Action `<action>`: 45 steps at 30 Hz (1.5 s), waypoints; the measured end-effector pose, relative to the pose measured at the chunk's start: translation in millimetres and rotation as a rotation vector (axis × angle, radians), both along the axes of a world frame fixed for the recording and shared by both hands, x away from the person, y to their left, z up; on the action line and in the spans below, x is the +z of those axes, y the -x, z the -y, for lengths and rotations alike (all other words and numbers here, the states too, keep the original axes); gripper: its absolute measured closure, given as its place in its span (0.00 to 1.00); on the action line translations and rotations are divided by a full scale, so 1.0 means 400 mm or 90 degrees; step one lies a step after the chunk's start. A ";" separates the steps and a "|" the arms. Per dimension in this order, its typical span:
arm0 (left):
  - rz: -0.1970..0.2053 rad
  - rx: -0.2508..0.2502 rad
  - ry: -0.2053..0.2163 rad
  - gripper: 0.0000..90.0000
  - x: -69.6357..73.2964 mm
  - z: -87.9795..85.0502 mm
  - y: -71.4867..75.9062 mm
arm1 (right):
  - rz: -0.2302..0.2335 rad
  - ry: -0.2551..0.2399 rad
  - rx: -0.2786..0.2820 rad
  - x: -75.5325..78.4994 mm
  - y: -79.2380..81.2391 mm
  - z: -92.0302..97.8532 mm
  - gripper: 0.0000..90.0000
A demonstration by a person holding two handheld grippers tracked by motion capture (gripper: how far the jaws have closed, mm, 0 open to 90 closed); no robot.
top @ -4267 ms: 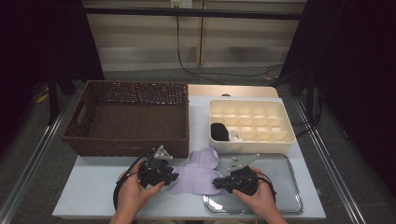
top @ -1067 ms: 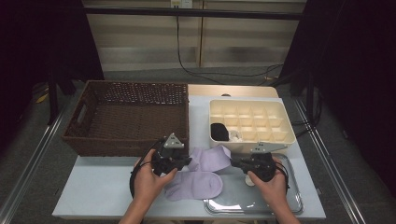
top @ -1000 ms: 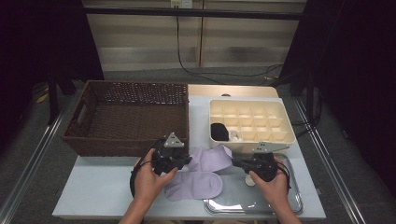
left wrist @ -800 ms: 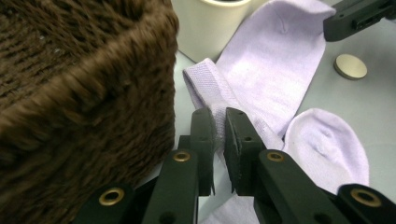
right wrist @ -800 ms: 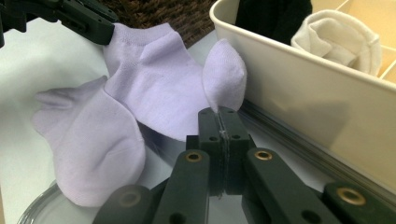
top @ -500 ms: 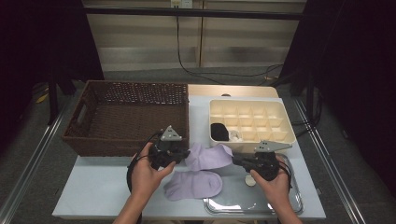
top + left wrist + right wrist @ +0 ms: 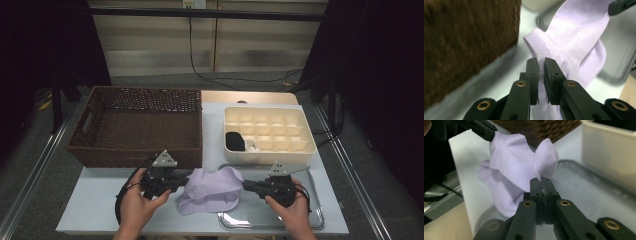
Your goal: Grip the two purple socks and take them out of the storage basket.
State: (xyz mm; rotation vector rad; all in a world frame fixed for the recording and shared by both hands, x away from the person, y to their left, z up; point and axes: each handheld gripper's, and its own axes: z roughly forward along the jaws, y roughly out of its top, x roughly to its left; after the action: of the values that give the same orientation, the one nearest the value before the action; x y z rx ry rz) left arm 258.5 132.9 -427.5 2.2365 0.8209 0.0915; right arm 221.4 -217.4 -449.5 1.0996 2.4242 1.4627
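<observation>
I see a brown wicker basket (image 7: 140, 125) beside a cream compartment box (image 7: 270, 132), and a metal tray (image 7: 310, 220) on the tabletop (image 7: 95, 210).

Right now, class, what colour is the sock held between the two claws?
The sock is plain pale lilac, with no pattern. The right gripper view shows it best.

A pale lilac sock (image 7: 210, 189) hangs stretched between my two sets of fingers, pinched at opposite edges, its lower part sagging onto the table (image 7: 95, 210) beside the tray (image 7: 310, 220).
</observation>
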 end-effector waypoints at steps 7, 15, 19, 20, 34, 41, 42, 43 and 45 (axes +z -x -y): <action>-0.047 0.000 -0.039 0.91 -0.065 -0.019 0.012 | -0.046 0.033 0.027 -0.049 0.003 -0.036 0.95; -0.052 -0.003 -0.051 0.90 -0.078 -0.014 0.004 | -0.086 0.041 0.003 -0.072 -0.009 -0.036 0.80; -0.060 -0.003 -0.049 0.90 -0.083 -0.012 0.005 | -0.087 0.069 0.021 -0.074 -0.016 -0.052 0.98; -0.057 0.000 -0.051 0.90 -0.083 -0.011 0.005 | -0.081 0.079 0.015 -0.073 -0.020 -0.052 0.99; -0.049 0.000 -0.030 0.90 -0.060 -0.019 -0.006 | -0.063 0.069 -0.010 -0.053 -0.081 -0.029 1.00; -0.053 0.009 -0.017 0.90 -0.034 -0.055 0.011 | -0.070 0.025 0.029 -0.023 -0.021 -0.033 1.00; -0.058 0.002 -0.018 0.90 -0.031 -0.060 0.014 | -0.075 0.026 0.037 -0.022 -0.012 -0.035 0.99; -0.066 0.003 -0.019 0.89 -0.032 -0.061 0.017 | -0.078 0.030 0.044 -0.023 -0.003 -0.036 0.98; -0.071 0.010 -0.029 0.82 -0.037 -0.063 0.016 | -0.079 0.035 0.037 -0.025 0.004 -0.034 0.89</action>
State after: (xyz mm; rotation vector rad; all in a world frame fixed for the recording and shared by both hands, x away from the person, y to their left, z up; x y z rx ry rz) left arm 251.9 158.2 -442.1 2.2941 0.9047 -0.0064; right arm 219.6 -203.9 -459.6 1.1493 2.5843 1.3747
